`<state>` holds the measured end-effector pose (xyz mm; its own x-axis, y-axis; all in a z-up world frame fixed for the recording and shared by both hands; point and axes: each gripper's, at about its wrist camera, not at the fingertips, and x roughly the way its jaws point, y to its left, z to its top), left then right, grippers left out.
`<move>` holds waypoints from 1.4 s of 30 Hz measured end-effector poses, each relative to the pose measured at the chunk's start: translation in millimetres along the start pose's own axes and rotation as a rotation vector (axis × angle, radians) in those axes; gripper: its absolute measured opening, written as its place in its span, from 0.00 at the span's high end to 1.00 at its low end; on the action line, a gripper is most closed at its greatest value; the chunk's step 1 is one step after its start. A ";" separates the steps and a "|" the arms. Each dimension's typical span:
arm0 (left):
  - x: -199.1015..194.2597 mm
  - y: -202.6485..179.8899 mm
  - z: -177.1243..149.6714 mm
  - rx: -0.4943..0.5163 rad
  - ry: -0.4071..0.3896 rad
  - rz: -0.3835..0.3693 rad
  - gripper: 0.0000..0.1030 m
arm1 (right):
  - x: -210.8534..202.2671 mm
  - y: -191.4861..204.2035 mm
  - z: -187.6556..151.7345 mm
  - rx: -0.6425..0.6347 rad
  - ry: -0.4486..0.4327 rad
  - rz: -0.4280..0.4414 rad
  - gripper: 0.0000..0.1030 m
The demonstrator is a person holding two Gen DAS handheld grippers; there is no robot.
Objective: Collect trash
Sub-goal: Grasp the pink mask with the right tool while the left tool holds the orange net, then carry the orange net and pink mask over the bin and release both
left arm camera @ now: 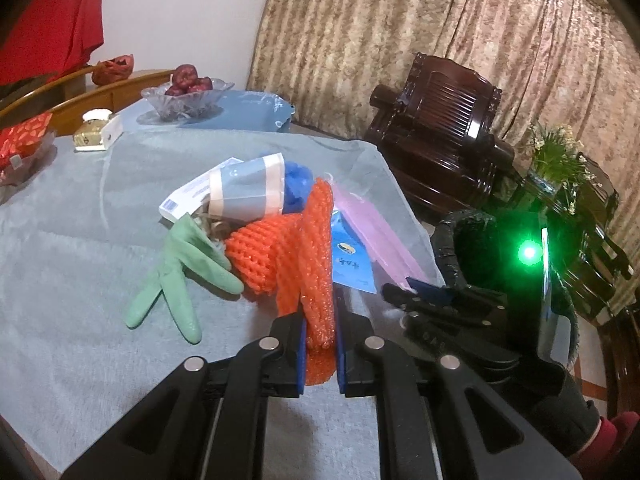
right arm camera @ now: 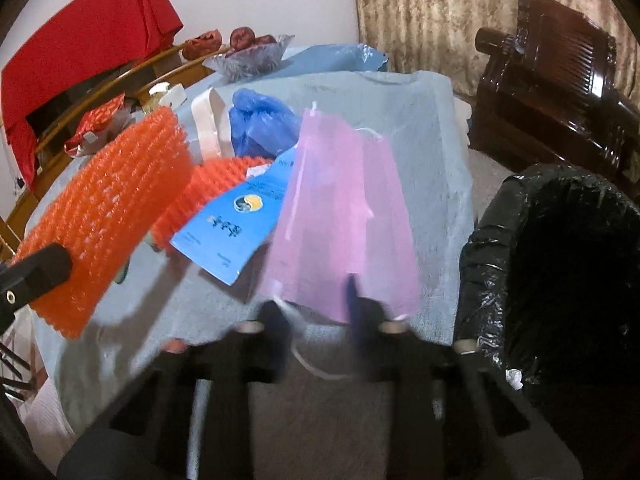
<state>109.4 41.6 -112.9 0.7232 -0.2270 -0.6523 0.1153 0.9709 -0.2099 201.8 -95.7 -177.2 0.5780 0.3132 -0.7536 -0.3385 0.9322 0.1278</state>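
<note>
My left gripper (left arm camera: pixel 320 354) is shut on an orange foam net sleeve (left arm camera: pixel 318 280), lifted off the grey-clothed table (left arm camera: pixel 80 280); the sleeve also shows in the right wrist view (right arm camera: pixel 104 216). My right gripper (right arm camera: pixel 324 320), blurred, holds a pink face mask (right arm camera: pixel 340 216) by its near edge, above the table's right side. In the left wrist view the right gripper (left arm camera: pixel 424 300) sits at the mask's (left arm camera: pixel 376 232) end. A second orange net (left arm camera: pixel 260 256), a green glove (left arm camera: pixel 180 272), a blue packet (left arm camera: pixel 352 260), a blue plastic bag (right arm camera: pixel 260 124) and a paper cup (left arm camera: pixel 244 192) lie in a pile.
A bin lined with a black bag (right arm camera: pixel 560 264) stands off the table's right edge. A glass bowl of red fruit (left arm camera: pixel 186 94), a small box (left arm camera: pixel 96 132) and a red-wrapped dish (left arm camera: pixel 20 144) sit at the far side. A dark wooden armchair (left arm camera: pixel 440 132) stands beyond.
</note>
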 end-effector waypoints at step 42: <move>78.0 -202.0 36.8 0.235 0.077 -0.338 0.88 | -180.6 -207.9 -31.2 0.310 -0.280 -0.301 0.95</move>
<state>167.6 -169.4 -94.6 0.5662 -0.5319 -0.6296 0.4962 0.8300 -0.2549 144.6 -351.7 -87.8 0.8072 0.0192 -0.5899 0.0852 0.9852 0.1487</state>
